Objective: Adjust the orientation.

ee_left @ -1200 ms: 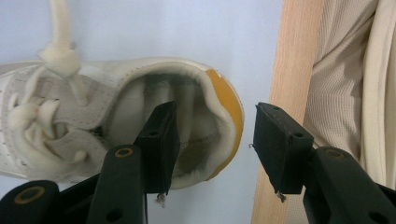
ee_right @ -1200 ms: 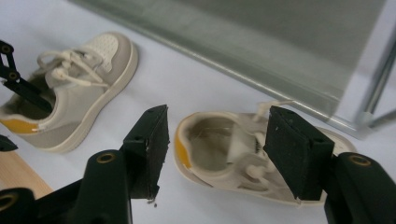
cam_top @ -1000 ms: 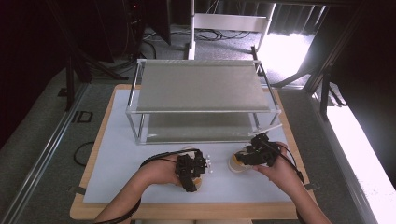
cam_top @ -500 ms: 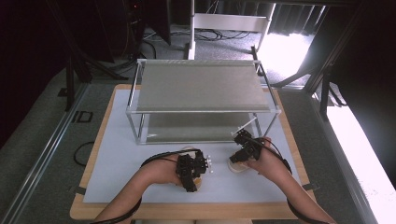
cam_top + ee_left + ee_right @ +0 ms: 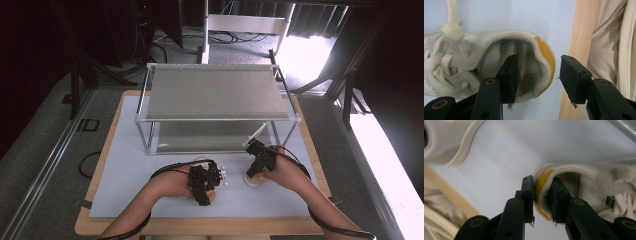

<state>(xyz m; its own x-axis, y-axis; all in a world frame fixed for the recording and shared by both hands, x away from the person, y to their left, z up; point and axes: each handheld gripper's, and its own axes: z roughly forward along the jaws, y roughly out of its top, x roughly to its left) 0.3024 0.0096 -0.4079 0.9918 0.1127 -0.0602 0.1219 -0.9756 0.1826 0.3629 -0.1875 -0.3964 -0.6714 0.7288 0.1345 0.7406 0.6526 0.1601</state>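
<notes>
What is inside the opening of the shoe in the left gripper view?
One black jaw of the left gripper reaches into the shoe, the other stays outside its yellow heel tab. Pale lining and a stitched seam show; the deeper toe part is dark and covered.

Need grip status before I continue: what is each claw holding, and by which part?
Right claw pinches a white shoe by its yellow-tabbed heel collar. Left claw holds nothing.
</notes>
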